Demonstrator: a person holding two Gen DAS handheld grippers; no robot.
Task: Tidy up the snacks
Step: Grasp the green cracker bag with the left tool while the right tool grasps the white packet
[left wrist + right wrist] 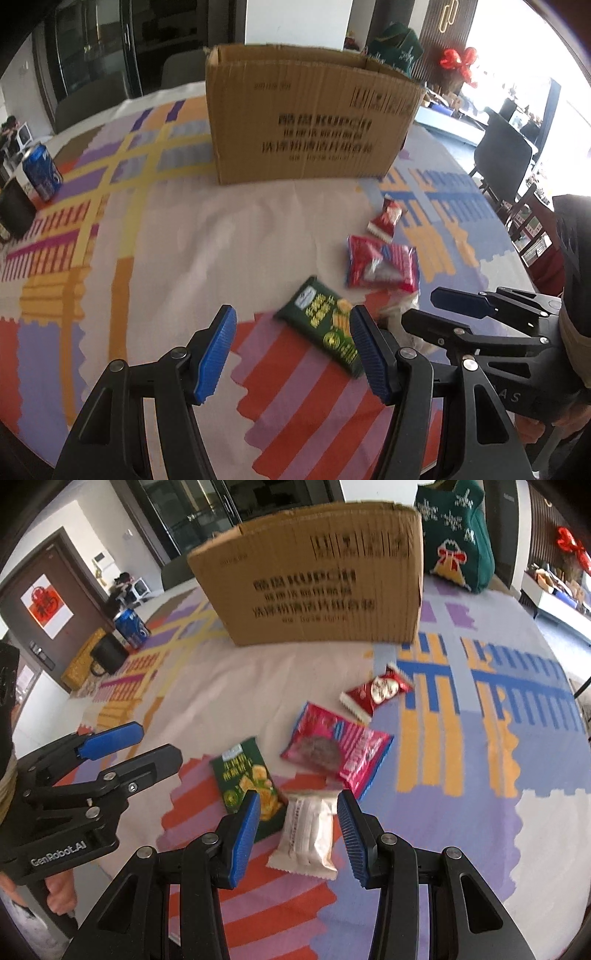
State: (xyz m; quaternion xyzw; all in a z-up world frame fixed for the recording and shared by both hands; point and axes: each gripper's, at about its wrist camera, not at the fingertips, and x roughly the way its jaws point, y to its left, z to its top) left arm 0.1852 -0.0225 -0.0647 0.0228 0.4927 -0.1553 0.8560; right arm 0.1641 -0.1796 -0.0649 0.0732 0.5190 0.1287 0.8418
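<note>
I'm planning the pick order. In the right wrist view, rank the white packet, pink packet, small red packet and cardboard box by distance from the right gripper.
From the right gripper:
1. White plastic snack packet, between its fingers.
2. Pink foil snack packet, ahead, slightly right.
3. Small red snack packet, farther right.
4. Open brown cardboard box, at the back.

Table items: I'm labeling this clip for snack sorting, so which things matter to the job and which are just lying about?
Part of the job:
green packet
white packet
pink packet
red packet
cardboard box

Just lying about:
blue can
black mug
green knitted bag
</note>
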